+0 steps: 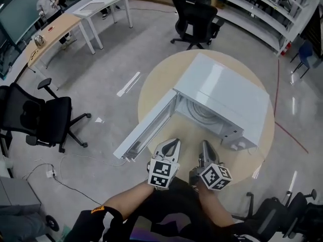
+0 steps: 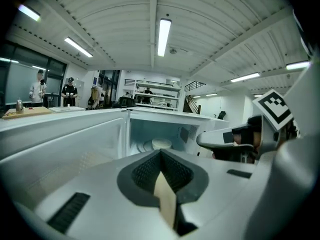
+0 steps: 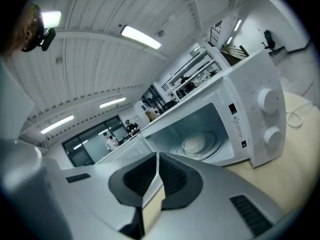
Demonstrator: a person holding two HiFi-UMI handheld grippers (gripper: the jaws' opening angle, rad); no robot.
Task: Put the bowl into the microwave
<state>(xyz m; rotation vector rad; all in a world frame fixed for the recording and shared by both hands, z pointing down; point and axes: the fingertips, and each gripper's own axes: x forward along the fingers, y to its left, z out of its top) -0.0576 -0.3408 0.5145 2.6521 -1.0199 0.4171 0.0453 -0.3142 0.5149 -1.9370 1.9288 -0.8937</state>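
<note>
Surveying the station, I find the microwave (image 1: pixel 227 97) standing on a round table (image 1: pixel 156 79), its door (image 1: pixel 146 130) swung wide open on the hinge side. The bowl (image 3: pixel 194 144) sits inside the microwave, roughly central on the cavity floor. The left gripper view shows it in the same place.

The left gripper (image 1: pixel 170 145) hangs just in front of the microwave's open mouth, jaws pressed together with nothing between them. The right gripper (image 1: pixel 207 147) is just beside it, in front of the microwave's control side. Its jaws are likewise together and hold nothing. Neither tool touches the microwave or the bowl.

My assessment is that the placing step is complete: the bowl is already in the cavity and both tools are outside it. What remains, if anything, is shutting the door, which the task as worded does not demand. For that I would bring the left gripper round to the door's outer face and push it in an arc toward the microwave's front, keeping the right gripper out of the doorway.
</note>
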